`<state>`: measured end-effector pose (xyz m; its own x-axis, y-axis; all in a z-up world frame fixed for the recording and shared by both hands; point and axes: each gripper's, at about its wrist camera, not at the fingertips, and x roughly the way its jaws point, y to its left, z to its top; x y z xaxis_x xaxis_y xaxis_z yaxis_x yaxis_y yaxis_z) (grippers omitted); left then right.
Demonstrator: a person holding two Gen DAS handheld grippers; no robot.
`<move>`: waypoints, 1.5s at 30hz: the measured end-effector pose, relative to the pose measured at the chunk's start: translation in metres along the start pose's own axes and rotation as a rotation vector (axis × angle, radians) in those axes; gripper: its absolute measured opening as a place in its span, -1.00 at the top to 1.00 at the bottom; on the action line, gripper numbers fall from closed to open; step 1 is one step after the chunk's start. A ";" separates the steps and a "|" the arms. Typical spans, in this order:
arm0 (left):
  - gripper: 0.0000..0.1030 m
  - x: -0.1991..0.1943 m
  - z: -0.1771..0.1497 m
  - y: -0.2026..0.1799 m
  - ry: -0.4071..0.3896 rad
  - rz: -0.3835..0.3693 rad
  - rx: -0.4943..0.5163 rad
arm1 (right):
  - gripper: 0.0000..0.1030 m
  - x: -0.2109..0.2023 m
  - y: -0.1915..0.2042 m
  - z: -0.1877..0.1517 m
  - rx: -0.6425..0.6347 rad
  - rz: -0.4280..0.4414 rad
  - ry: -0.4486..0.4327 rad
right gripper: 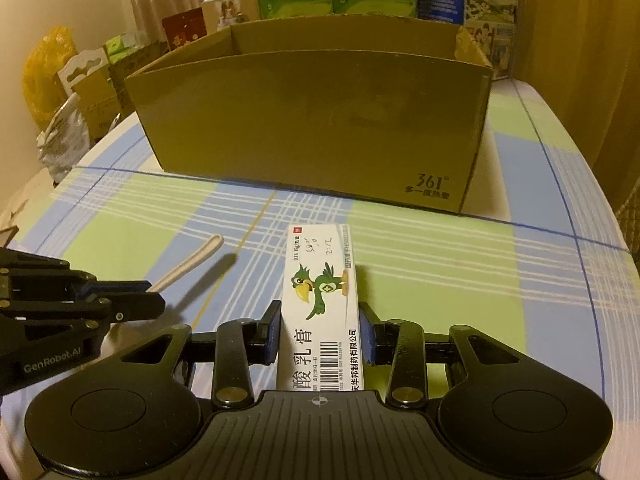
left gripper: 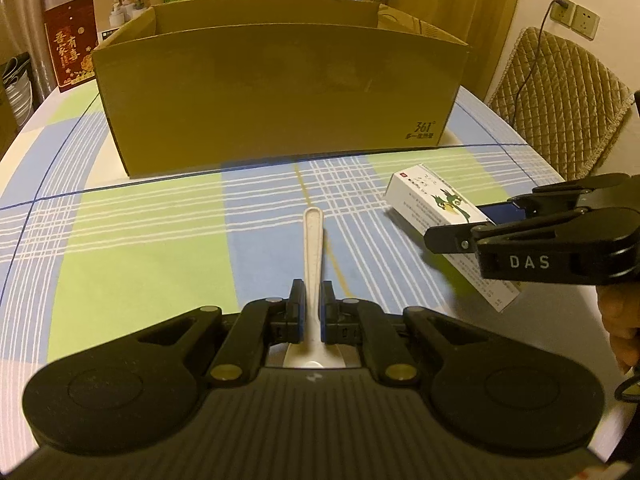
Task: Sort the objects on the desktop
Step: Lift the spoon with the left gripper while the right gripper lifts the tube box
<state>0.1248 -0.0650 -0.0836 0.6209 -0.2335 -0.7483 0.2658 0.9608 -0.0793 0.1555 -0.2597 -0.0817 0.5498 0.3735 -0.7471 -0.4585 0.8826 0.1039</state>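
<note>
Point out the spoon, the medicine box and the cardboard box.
spoon (left gripper: 314,248), left wrist view, on its handle.
medicine box (right gripper: 320,280), right wrist view, on the printed bird.
cardboard box (right gripper: 312,120), right wrist view, on its front wall.

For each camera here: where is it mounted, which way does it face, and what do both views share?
Left wrist: sits on the left hand-held gripper, facing the cardboard box; it is shut on a white spoon, with the right hand-held gripper alongside.
Right wrist: sits on the right hand-held gripper, facing the same box; it is shut on an ointment box.
Shared: box, spoon, ointment box, checked tablecloth.
</note>
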 end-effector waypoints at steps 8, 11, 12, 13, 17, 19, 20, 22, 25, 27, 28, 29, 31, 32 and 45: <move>0.92 -0.008 -0.002 0.000 -0.003 0.000 -0.001 | 0.31 -0.015 0.009 -0.017 0.027 -0.005 0.002; 0.92 -0.013 -0.003 0.000 -0.009 0.000 -0.009 | 0.31 -0.021 0.011 -0.022 0.038 -0.011 0.001; 0.92 -0.015 -0.003 0.000 -0.010 0.000 -0.011 | 0.31 -0.024 0.011 -0.023 0.042 -0.012 0.002; 0.92 -0.017 -0.003 -0.001 -0.012 -0.001 -0.013 | 0.31 -0.026 0.012 -0.025 0.047 -0.014 0.002; 0.92 -0.025 -0.005 -0.006 -0.016 -0.004 -0.020 | 0.31 -0.038 0.014 -0.029 0.053 -0.026 -0.002; 0.92 -0.030 -0.006 -0.010 -0.018 -0.006 -0.021 | 0.31 -0.045 0.015 -0.030 0.053 -0.032 -0.008; 0.92 -0.032 -0.007 -0.012 -0.019 -0.008 -0.023 | 0.31 -0.050 0.016 -0.031 0.054 -0.034 -0.011; 0.92 -0.036 -0.008 -0.016 -0.021 -0.010 -0.023 | 0.31 -0.057 0.016 -0.031 0.061 -0.039 -0.017; 0.92 -0.044 -0.009 -0.020 -0.023 -0.015 -0.026 | 0.31 -0.070 0.016 -0.031 0.067 -0.045 -0.030; 0.92 -0.050 -0.009 -0.023 -0.029 -0.015 -0.026 | 0.31 -0.078 0.015 -0.030 0.071 -0.046 -0.040; 0.92 -0.053 -0.008 -0.025 -0.033 -0.016 -0.026 | 0.31 -0.082 0.015 -0.029 0.072 -0.047 -0.045; 0.92 -0.057 -0.007 -0.026 -0.037 -0.017 -0.026 | 0.31 -0.086 0.015 -0.027 0.075 -0.048 -0.052; 0.92 -0.064 -0.004 -0.029 -0.046 -0.017 -0.019 | 0.31 -0.095 0.014 -0.023 0.080 -0.050 -0.064; 0.92 -0.068 -0.002 -0.029 -0.052 -0.018 -0.015 | 0.31 -0.100 0.014 -0.020 0.081 -0.050 -0.072; 0.92 -0.105 0.065 -0.009 -0.136 0.001 -0.005 | 0.31 -0.126 0.011 0.062 0.018 -0.022 -0.174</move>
<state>0.1049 -0.0590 0.0381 0.7152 -0.2503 -0.6526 0.2616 0.9617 -0.0822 0.1247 -0.2793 0.0540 0.6725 0.3969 -0.6247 -0.4338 0.8952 0.1017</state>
